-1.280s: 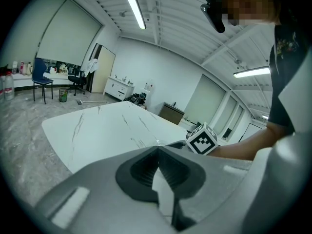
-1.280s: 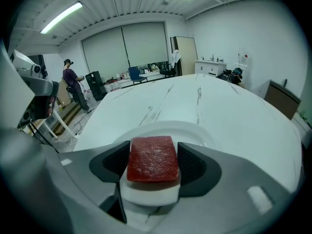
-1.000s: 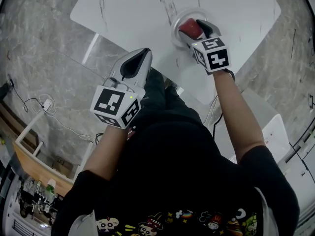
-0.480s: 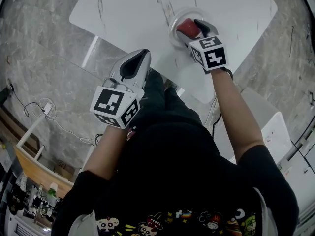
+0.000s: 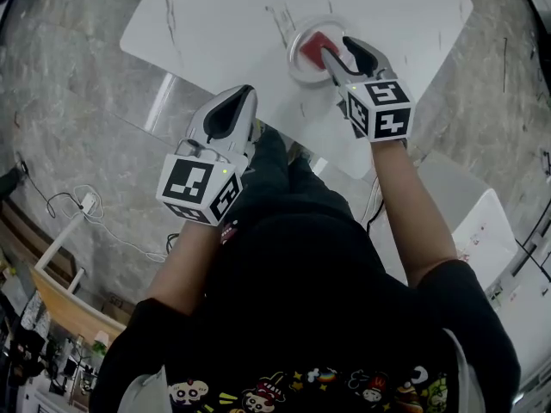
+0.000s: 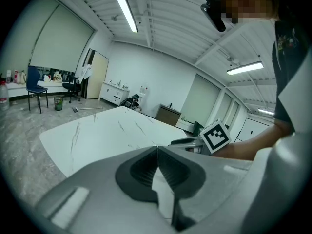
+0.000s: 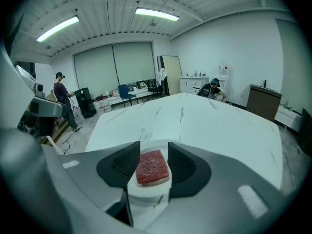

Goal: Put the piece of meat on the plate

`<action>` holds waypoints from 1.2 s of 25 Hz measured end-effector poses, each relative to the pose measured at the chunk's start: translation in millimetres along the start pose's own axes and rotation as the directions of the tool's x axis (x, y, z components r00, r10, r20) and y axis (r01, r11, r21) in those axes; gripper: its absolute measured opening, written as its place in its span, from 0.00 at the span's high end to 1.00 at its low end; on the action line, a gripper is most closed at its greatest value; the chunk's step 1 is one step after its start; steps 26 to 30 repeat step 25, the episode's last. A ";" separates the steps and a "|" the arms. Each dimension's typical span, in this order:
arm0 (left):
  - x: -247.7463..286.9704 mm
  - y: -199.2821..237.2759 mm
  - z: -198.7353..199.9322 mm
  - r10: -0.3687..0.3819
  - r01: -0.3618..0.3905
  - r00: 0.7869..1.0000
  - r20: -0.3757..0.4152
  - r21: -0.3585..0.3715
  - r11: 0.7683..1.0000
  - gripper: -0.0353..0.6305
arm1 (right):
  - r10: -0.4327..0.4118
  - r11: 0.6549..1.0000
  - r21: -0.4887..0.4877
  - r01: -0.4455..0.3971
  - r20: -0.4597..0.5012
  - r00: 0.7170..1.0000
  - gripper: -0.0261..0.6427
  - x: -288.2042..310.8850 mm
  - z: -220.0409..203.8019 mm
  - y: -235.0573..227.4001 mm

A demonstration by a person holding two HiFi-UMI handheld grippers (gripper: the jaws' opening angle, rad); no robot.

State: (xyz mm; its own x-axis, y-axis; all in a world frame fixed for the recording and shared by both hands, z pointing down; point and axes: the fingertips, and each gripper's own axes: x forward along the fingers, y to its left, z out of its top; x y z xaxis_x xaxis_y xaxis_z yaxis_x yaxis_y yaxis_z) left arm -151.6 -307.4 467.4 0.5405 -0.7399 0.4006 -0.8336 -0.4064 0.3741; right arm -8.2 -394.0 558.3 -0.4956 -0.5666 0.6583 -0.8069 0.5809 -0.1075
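Red meat (image 5: 312, 46), 1 pc, lies flat on the 1 round plate (image 5: 293, 58), on the white table (image 5: 224, 24) near its front edge, w/ lots of bare top beyond. 2 grippers: right gripper (image 5: 336, 48) hangs just over the plate, its jaws have just been closing to a small gap w/ nothing gripped, meat showing thru the gap below. Left gripper (image 5: 247, 93) is by the table's front edge, well apart from the plate, jaws shut tight & empty.
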 end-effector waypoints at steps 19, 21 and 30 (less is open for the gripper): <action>4.7 -45.8 63.0 -0.135 0.127 0.991 0.020 0.217 0.968 0.95 | -0.129 0.991 0.064 0.116 0.263 0.956 0.70 -151.7 60.9 21.1; 4.7 -52.3 66.1 -0.151 0.144 0.988 0.016 0.234 0.962 0.95 | -0.133 0.990 0.070 0.119 0.264 0.955 0.70 -164.9 55.0 31.2; 0.1 -65.9 68.0 -0.171 0.166 0.985 -0.002 0.254 0.953 0.95 | -0.135 0.989 0.094 0.114 0.260 0.956 0.70 -196.7 41.0 53.3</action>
